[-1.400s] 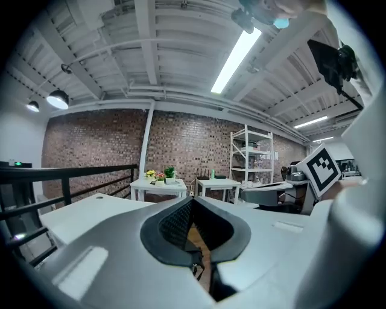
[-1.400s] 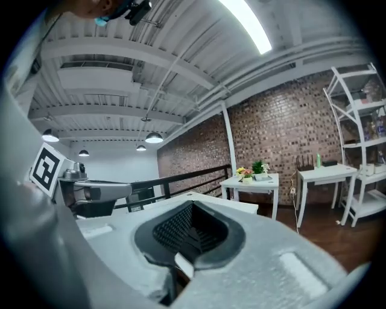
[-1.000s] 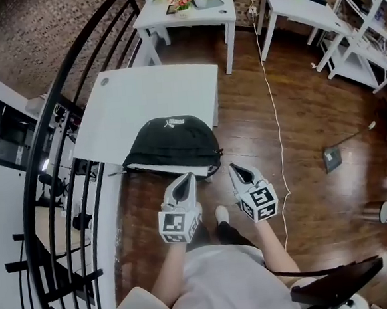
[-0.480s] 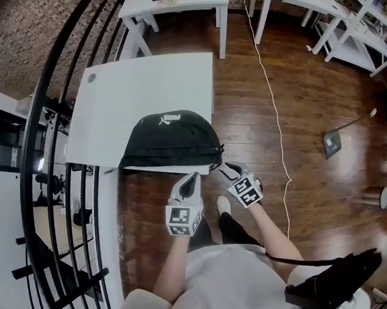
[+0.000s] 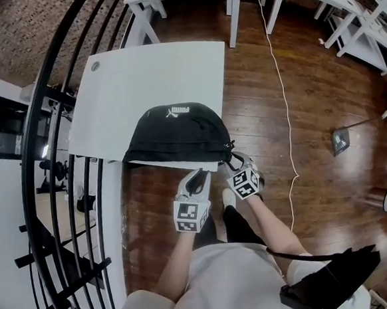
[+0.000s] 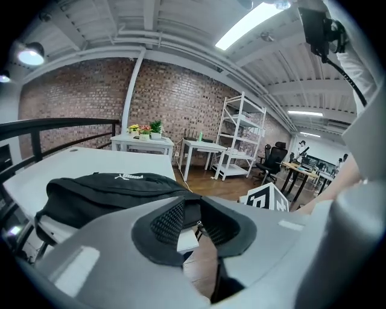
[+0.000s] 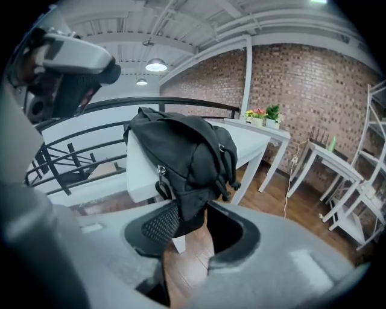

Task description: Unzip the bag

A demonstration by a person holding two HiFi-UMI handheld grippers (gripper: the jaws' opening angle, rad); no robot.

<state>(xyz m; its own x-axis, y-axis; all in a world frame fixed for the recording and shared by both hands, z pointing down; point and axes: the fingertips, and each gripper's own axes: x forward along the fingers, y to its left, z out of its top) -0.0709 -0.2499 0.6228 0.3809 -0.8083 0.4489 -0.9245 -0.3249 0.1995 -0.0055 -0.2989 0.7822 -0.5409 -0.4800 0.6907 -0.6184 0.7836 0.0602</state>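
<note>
Bag likely soft, limp; hold by zip pull. Right gripper gapes round its corner; left gripper gapes, empty.

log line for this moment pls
step: pre-grasp | bag: on table, near edge | left gripper: open, at table edge | right gripper: open, bag corner between jaws

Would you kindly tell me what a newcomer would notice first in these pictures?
A black bag lies at the near edge of a white table. The right tool has the bag's right end between its parted jaws, while the left tool hovers open just short of it.
</note>
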